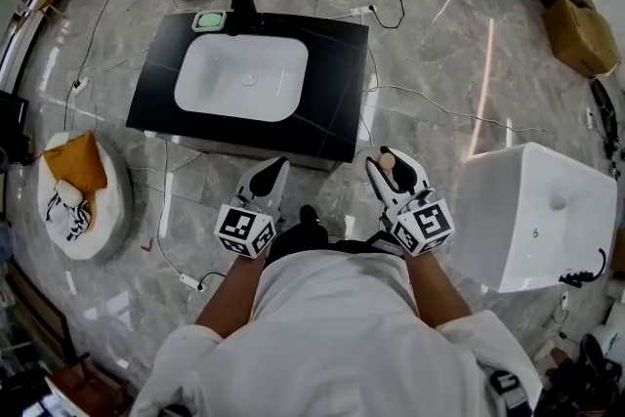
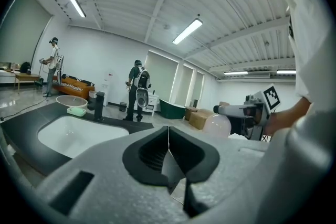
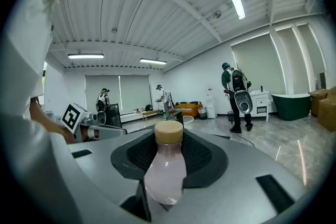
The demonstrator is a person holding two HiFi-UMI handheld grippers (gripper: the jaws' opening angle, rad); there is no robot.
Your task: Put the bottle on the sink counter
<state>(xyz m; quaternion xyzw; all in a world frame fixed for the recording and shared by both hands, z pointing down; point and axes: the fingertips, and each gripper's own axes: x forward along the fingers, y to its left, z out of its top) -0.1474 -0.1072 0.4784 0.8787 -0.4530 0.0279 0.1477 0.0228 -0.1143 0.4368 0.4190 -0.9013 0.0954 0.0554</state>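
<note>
Right gripper (image 1: 393, 179) is clamped on the bottle (image 3: 166, 168) at mid-body, cap up, close to the torso. It's probably light, smooth plastic with some give, so grip the body and don't crush it. Left gripper (image 2: 168, 140) has its jaws together, empty. The black surface (image 1: 332, 44) around the sink (image 1: 242, 76) is ahead, well apart from the bottle.

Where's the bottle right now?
The bottle is clamped in the right gripper, held over the floor just short of the sink counter's near right corner in the head view.
</note>
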